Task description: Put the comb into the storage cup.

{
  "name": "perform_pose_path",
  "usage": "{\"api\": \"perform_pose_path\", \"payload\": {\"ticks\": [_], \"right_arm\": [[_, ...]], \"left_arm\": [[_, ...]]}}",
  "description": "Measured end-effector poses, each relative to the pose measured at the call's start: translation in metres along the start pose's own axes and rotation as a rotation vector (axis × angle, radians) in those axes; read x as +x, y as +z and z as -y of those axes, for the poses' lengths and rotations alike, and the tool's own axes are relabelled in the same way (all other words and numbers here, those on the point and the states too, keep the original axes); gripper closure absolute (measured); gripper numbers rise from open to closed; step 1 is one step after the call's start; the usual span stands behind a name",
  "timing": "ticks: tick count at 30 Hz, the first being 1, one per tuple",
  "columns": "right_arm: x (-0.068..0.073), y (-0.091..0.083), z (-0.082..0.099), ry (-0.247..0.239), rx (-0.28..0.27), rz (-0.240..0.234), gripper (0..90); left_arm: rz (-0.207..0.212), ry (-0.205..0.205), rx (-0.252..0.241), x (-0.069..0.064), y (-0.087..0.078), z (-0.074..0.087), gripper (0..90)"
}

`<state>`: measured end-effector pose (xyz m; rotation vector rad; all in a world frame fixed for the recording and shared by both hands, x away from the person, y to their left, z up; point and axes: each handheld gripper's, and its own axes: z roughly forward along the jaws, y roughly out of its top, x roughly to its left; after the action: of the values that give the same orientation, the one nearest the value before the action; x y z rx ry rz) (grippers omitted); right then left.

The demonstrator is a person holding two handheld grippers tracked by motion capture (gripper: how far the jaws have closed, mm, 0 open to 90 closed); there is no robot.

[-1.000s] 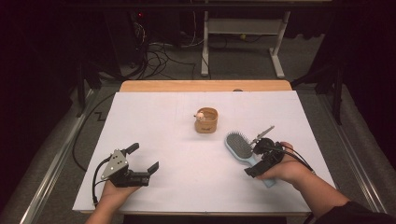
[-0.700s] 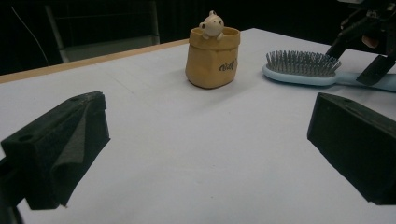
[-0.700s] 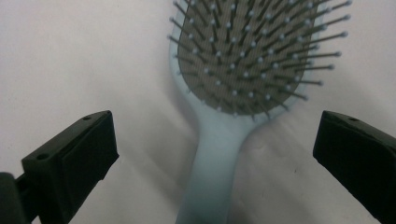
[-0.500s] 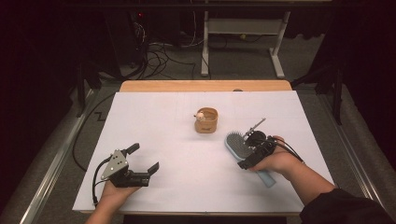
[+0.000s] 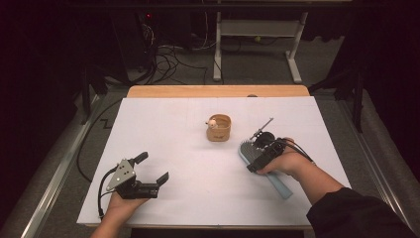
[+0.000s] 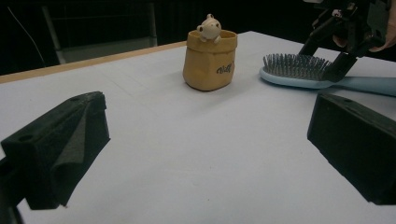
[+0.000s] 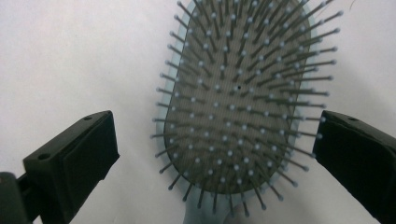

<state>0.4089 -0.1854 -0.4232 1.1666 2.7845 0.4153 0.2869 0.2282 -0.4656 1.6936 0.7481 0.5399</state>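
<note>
A: Left gripper (image 5: pixel 151 168) rests low on the table (image 5: pixel 178 144), jaws apart, holding nothing. And the right?

B: Right gripper (image 7: pixel 215 154) hangs over the hairbrush (image 7: pixel 240 100), jaws spread either side of the bristle head. The brush lies flat right of the cup (image 5: pixel 219 128). I'd drop lower and pinch the rim, not the bristles.

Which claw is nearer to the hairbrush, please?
The right. The right claw hangs open just above the hairbrush, jaws either side of its bristled head. The left claw rests far across the table, open.
</note>
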Motion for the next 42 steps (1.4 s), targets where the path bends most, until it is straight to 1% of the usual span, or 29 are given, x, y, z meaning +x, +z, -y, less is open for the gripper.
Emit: {"api": "perform_pose_path", "payload": {"ticks": [3,4,5,8,9,13,17,18,19,20,21,22,24,25,26,29,33,35,36,37,39,42], "right_arm": [[-0.001,0.0,-0.004,-0.01,0.0,0.001,1.3],[-0.001,0.0,-0.008,0.001,0.005,0.0,1.7],[-0.001,0.0,-0.008,0.001,0.005,0.0,1.7],[-0.003,0.0,-0.012,-0.016,0.007,0.005,2.4],[-0.003,0.001,-0.013,-0.005,0.006,0.008,2.5],[-0.004,0.005,-0.017,0.004,0.024,0.003,3.2],[-0.006,0.007,-0.019,0.002,0.028,0.005,3.4],[-0.005,0.007,-0.019,0.01,0.029,0.007,3.7],[-0.006,0.007,-0.02,0.001,0.033,0.007,3.7],[-0.006,0.008,-0.021,0.015,0.037,0.013,4.1],[-0.007,0.008,-0.022,0.001,0.034,0.015,4.3],[-0.007,0.008,-0.023,0.003,0.041,0.022,4.4],[-0.006,0.008,-0.025,0.007,0.041,0.019,4.9],[-0.008,0.009,-0.027,-0.003,0.044,0.019,5.2],[-0.007,0.009,-0.028,0.002,0.046,0.019,5.2],[-0.007,0.009,-0.029,0.001,0.045,0.02,5.5],[-0.006,0.011,-0.031,0.009,0.059,0.024,6.8],[-0.006,0.012,-0.031,0.003,0.061,0.024,7.5],[-0.006,0.013,-0.031,-0.003,0.063,0.025,8.1],[-0.006,0.013,-0.032,0.008,0.073,0.023,9.7],[-0.007,0.014,-0.032,0.013,0.069,0.019,11.8],[-0.008,0.015,-0.033,0.008,0.08,0.017,12.2]], "left_arm": [[0.002,-0.001,0.003,0.0,0.0,0.0,0.2],[0.0,-0.002,0.002,0.0,0.001,0.0,0.2],[0.0,-0.002,0.002,0.0,0.001,0.0,0.2],[0.002,0.0,0.001,0.0,0.001,0.0,0.2],[0.003,-0.002,0.0,0.0,0.001,0.0,0.2],[0.002,-0.003,0.001,0.0,0.001,0.0,0.2],[0.005,-0.005,-0.003,0.0,0.001,0.0,0.2],[0.004,-0.004,-0.004,0.0,0.001,0.0,0.2],[0.003,-0.005,-0.003,0.0,0.001,0.0,0.2],[0.003,-0.006,-0.004,0.0,0.001,0.0,0.2],[0.002,-0.005,-0.005,0.0,0.001,0.0,0.2],[0.0,-0.003,-0.006,0.0,0.001,0.0,0.2],[-0.003,-0.005,-0.009,0.0,0.001,0.0,0.2],[-0.005,-0.007,-0.011,0.001,0.0,0.0,0.2],[-0.004,-0.008,-0.012,0.001,0.0,0.0,0.2],[-0.003,-0.008,-0.011,0.001,0.0,0.0,0.2],[-0.001,-0.007,-0.014,0.0,-0.001,-0.001,0.2],[-0.001,-0.006,-0.013,0.0,-0.001,-0.001,0.2],[0.0,-0.006,-0.011,0.0,-0.001,-0.001,0.2],[0.0,-0.005,-0.01,0.0,-0.001,-0.001,0.2],[0.0,-0.005,-0.008,0.0,0.0,-0.001,0.2],[0.0,-0.006,-0.01,0.0,0.0,-0.001,0.2]]}}
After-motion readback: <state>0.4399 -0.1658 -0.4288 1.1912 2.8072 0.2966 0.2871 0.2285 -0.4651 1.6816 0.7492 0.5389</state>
